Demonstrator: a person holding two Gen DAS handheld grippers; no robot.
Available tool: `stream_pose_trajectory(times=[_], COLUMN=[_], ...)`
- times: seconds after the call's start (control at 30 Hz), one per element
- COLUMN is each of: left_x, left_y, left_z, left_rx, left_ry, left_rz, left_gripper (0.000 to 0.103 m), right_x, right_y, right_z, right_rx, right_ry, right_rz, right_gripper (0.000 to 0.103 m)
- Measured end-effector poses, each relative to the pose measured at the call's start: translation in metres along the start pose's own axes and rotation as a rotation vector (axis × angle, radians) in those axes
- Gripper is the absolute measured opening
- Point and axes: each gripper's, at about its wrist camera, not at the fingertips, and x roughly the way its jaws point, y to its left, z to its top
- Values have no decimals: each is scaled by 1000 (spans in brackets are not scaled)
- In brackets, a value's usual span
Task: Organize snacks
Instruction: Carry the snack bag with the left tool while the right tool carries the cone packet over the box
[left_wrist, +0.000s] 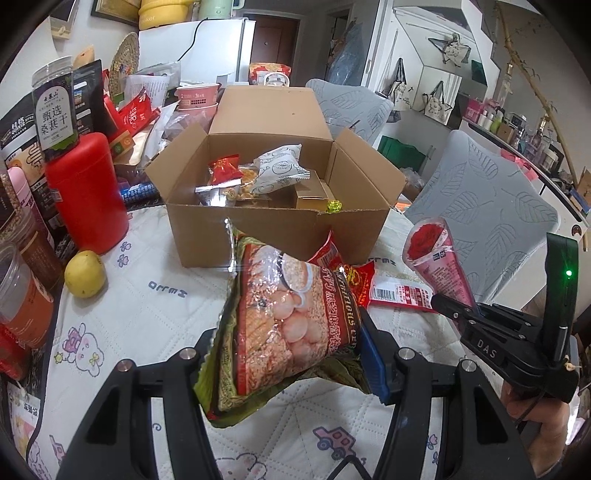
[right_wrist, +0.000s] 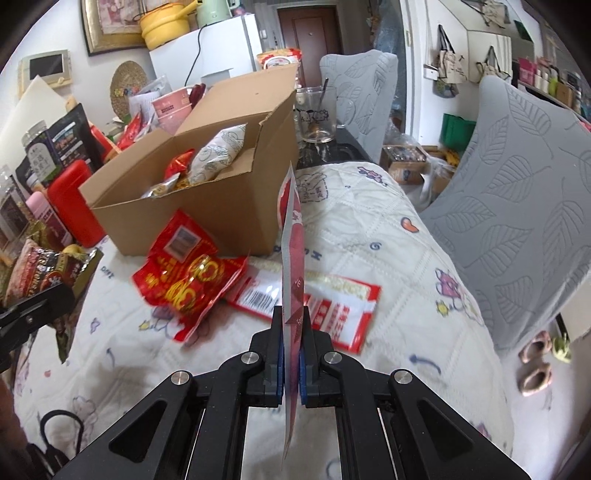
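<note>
Between the left gripper's (left_wrist: 291, 354) half-spread fingers sits a cereal bag (left_wrist: 284, 325), pinched at its lower end and lifted off the quilted table cover (left_wrist: 155, 306). To its right, the right gripper (right_wrist: 293, 334) is pressed together on a thin pink cone-shaped packet (right_wrist: 293, 258), held edge-up above the cover. Just beyond both tips lie a red snack pouch (right_wrist: 188, 277) and a flat red-and-white packet (right_wrist: 332, 314), touching each other. Farther ahead stands the open cardboard box (left_wrist: 280, 229), flaps raised, already holding snacks, its near wall close behind the pouch. Bare cover stretches right of the box.
</note>
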Motion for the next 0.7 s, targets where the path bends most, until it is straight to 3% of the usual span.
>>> stream_pose_trajectory(times=[0.4, 0.7], left_x=[-12, -27], left_y=[2, 5], left_z=[-21, -26], left_rx=[8, 13], left_ry=[26, 0], left_rz=[-28, -35], left_gripper=[59, 59], right_x=[-36, -61], right_y=[13, 33], right_z=[-32, -44], right_rx=[16, -8], right_ry=[-9, -29], right_rz=[30, 88], right_gripper=[6, 6])
